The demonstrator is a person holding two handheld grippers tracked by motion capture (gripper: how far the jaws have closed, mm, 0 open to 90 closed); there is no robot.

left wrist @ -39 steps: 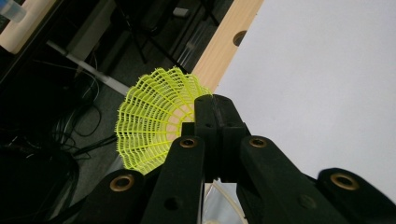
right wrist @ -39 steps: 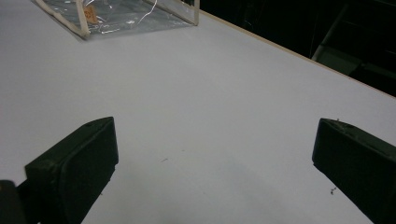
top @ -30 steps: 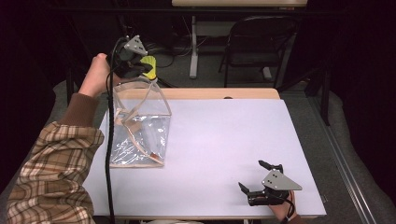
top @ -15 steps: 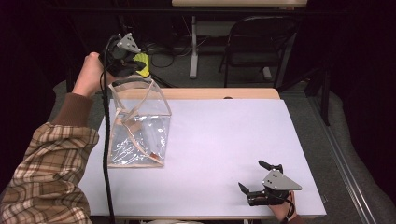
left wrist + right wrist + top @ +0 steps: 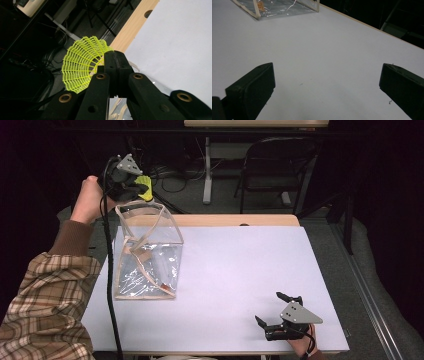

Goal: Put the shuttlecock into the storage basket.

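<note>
From above, the left gripper (image 5: pixel 131 187) hovers over a clear bag (image 5: pixel 146 254) on the white counter (image 5: pixel 240 270); the right gripper (image 5: pixel 281 315) rests well right of the bag. Left gripper view: fingers (image 5: pixel 115 65) pinch a yellow shuttlecock (image 5: pixel 81 63). Right gripper view: fingers (image 5: pixel 253 88) spread wide, the bag (image 5: pixel 279 6) beyond.

Plaid flannel sleeve (image 5: pixel 42 305) with a brown knit cuff (image 5: pixel 75 237). Both rigs are black, each hand-held gripper (image 5: pixel 276 312) topped by a grey triangle plate (image 5: pixel 299 313), brass-ringed screws (image 5: pixel 65 97), and a black cable (image 5: pixel 109 285).
</note>
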